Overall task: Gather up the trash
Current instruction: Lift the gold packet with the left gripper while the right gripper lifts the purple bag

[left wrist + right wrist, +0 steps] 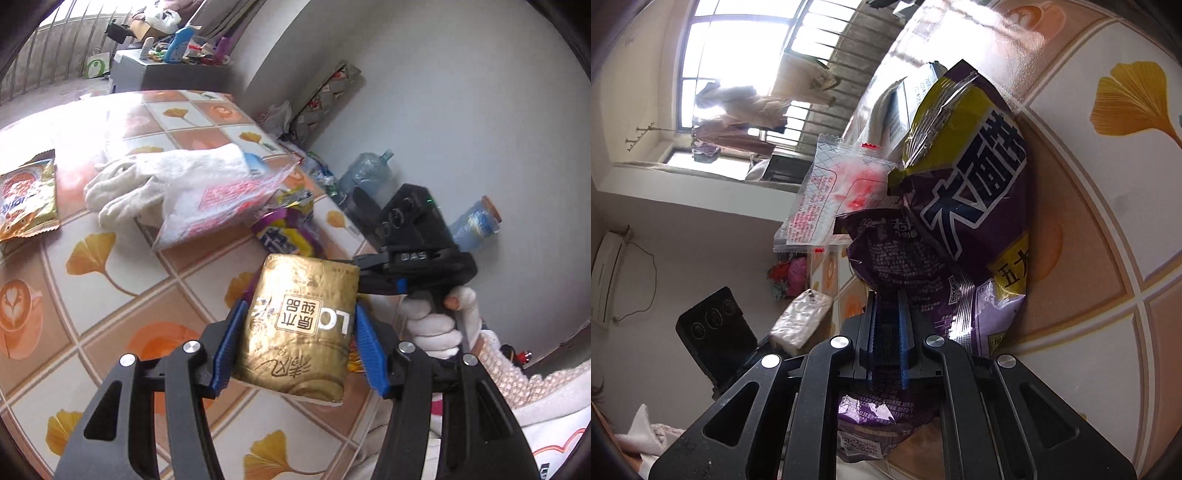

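Note:
My left gripper [300, 306] is shut on a gold tissue pack [299, 332], its blue pads pressing both sides, held above the tiled table [110, 295]. Just beyond lies a crumpled purple and yellow snack wrapper [284, 236]. My right gripper [360, 271], held by a white-gloved hand [436, 325], reaches in from the right towards that wrapper. In the right wrist view the right gripper [888, 295] has its jaws nearly together on a fold of the purple wrapper [967, 206], which rests against the table. A clear wrapper with red print [827, 192] lies behind it.
White cloth gloves [147, 177] and the clear red-printed wrapper [221, 199] lie mid-table. A colourful snack packet [26, 199] sits at the left edge. Past the table's right edge stand a water jug [365, 173] and a blue spool [476, 221] by the wall.

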`<state>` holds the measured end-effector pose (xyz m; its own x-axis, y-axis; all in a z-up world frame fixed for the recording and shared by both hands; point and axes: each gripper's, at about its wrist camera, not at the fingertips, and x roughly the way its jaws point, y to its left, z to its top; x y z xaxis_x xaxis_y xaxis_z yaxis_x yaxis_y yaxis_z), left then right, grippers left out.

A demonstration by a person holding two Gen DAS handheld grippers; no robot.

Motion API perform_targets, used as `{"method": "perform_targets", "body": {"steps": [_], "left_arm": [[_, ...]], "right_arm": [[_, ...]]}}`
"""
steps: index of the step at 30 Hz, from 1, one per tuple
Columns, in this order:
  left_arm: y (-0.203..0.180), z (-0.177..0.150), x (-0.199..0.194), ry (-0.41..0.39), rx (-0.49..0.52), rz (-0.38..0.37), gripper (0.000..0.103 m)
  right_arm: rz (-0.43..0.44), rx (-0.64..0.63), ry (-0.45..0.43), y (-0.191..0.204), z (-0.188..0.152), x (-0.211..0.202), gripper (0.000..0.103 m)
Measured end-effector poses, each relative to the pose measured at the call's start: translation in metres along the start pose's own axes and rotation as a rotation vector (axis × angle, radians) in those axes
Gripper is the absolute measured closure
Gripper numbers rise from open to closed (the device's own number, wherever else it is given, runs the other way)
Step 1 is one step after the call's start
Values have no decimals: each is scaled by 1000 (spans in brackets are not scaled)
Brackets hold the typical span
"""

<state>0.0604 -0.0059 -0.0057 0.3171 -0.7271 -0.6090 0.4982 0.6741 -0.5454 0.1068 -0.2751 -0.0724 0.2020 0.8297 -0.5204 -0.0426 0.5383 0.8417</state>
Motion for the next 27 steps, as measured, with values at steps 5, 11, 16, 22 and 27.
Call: {"method": "perform_targets", "body": {"steps": [5,11,16,22,27], "left_arm": [[-27,-3,20,70,100,-67,47],[-27,-16,44,147,102,-45,49],[-25,-13,54,164,80,7,50],[-48,-10,36,82,190,-55,50],[-55,-12,65,160,224,50,50]], "right_arm": [[9,74,-4,-6,5,-2,92],[87,177,-19,-23,9,-14,90],[102,197,-31,-27,5,-19,89],[96,203,-38,-26,0,-17,92],[102,204,-36,-30,-1,-22,90]]}}
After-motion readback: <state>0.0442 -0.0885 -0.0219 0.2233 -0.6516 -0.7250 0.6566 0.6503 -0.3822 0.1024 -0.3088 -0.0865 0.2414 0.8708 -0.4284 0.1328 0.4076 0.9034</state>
